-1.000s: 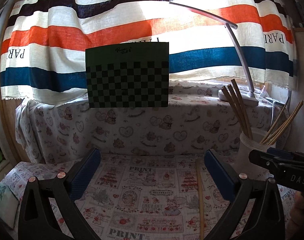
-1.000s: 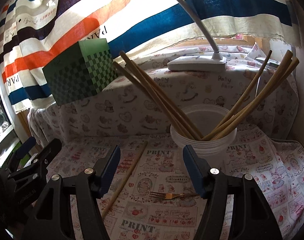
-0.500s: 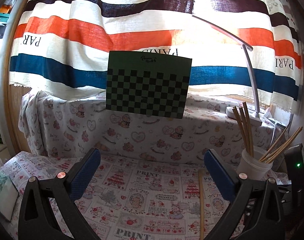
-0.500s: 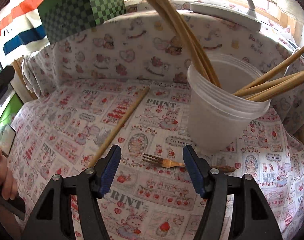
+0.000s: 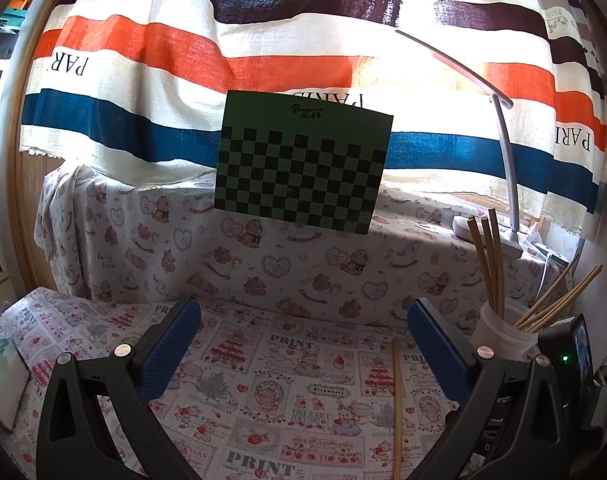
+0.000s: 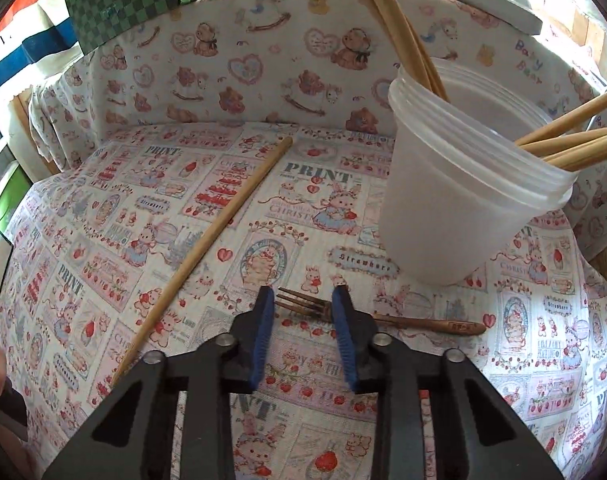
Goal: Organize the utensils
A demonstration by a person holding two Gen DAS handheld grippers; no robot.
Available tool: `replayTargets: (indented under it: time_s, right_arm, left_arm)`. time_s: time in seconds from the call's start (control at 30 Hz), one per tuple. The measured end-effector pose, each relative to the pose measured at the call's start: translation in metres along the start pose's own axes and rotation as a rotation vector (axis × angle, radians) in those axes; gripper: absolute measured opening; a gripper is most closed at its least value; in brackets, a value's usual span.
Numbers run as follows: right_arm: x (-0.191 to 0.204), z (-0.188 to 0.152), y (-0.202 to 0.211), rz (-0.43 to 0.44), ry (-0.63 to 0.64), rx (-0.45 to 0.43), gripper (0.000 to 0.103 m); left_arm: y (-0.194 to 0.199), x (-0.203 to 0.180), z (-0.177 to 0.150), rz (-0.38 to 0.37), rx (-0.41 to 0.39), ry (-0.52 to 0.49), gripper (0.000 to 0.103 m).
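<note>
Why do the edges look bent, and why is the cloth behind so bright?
Left wrist view: the fisheye lens bows the striped curtain, and daylight through it washes out the patch by the lamp. Right wrist view: the cup leans from distortion; light is even and sharp.

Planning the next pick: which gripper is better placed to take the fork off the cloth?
Right. The right gripper straddles the fork at its tines, jaws just closing, pads not clearly pressing. The left gripper is open, with no fork in its view.

I see the fork [image 6: 367, 316] lying on the tablecloth [image 6: 103, 240] before the cup [image 6: 455, 208] of sticks [image 6: 399, 32]; a loose stick [image 6: 207, 248] lies left of it.
</note>
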State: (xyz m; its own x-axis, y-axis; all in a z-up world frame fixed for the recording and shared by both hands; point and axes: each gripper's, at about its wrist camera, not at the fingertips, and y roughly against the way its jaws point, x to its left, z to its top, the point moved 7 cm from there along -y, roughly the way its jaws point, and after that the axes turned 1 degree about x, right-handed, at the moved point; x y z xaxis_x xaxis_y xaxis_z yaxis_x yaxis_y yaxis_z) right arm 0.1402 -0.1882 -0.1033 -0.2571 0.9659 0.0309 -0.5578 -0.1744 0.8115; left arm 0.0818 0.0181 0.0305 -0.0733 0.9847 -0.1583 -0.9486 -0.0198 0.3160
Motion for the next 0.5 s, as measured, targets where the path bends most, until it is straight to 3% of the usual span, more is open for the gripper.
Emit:
replayTargets:
  time_s: [0.07, 0.3, 0.33, 0.5]
  right_arm:
    - [0.003, 0.002, 0.0, -0.002, 0.001, -0.007, 0.018]
    - [0.005, 0.009, 0.019, -0.018, 0.005, -0.106, 0.011]
    - [0.005, 0.01, 0.024, -0.011, 0.002, -0.126, 0.001]
    - [0.006, 0.017, 0.055, 0.051, -0.005, -0.241, 0.0]
  left_arm:
    - [0.001, 0.0, 0.001, -0.001, -0.004, 0.0, 0.103]
    - [0.005, 0.001, 0.003, 0.0, -0.017, 0.008, 0.103]
    - [0.005, 0.001, 0.003, 0.0, -0.017, 0.01, 0.103]
    - [0.004, 0.002, 0.002, 0.004, -0.014, 0.012, 0.103]
